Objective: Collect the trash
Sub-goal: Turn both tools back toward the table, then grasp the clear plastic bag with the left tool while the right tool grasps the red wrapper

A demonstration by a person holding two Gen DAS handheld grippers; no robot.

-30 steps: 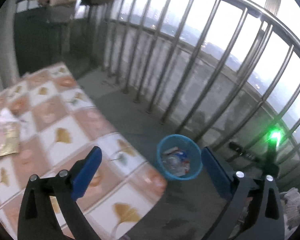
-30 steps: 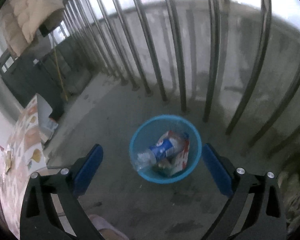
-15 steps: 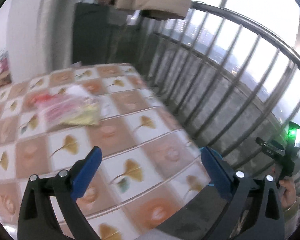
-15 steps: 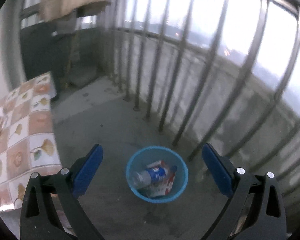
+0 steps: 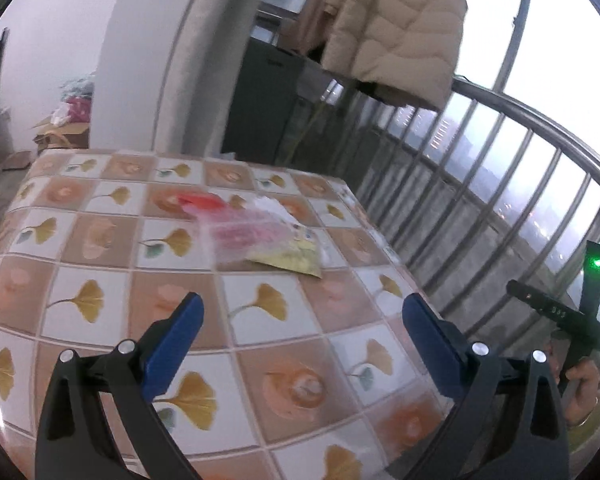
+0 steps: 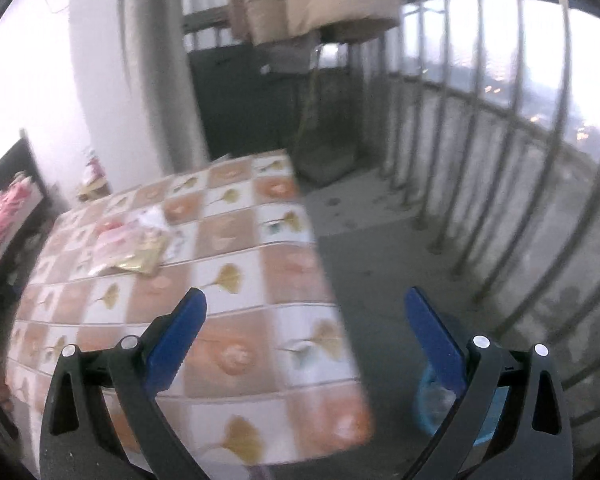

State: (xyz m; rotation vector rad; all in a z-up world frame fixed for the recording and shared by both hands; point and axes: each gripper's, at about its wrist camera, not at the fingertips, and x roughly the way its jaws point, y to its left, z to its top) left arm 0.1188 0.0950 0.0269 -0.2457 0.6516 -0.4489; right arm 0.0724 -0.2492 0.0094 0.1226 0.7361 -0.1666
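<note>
While the left gripper [image 5: 300, 320] hangs over the near part of the tiled table [image 5: 80, 240] with its blue fingers spread wide and nothing between them, the trash lies straight ahead of it: a small heap of wrappers [image 5: 260, 232] past the table's middle, made of a pinkish clear packet, a yellow-gold sachet [image 5: 288, 258] on its near right corner, a red scrap and some white paper behind. The heap's long axis runs from far left to near right, slantwise to the line of the fingers. At the right edge a hand [image 5: 580, 384] holds the handle of the other tool, beside the balcony railing [image 5: 500, 184].

From the right wrist, the right gripper [image 6: 304, 316] is likewise spread apart and empty, above the table's near corner. The same wrappers [image 6: 130, 248] sit well off to its upper left. Low behind the right finger, the blue waste basket [image 6: 428, 400] stands on the floor beside the table.

By my reading, the left gripper is nearer and better lined up; the gold sachet's near corner looks easiest to pinch.
</note>
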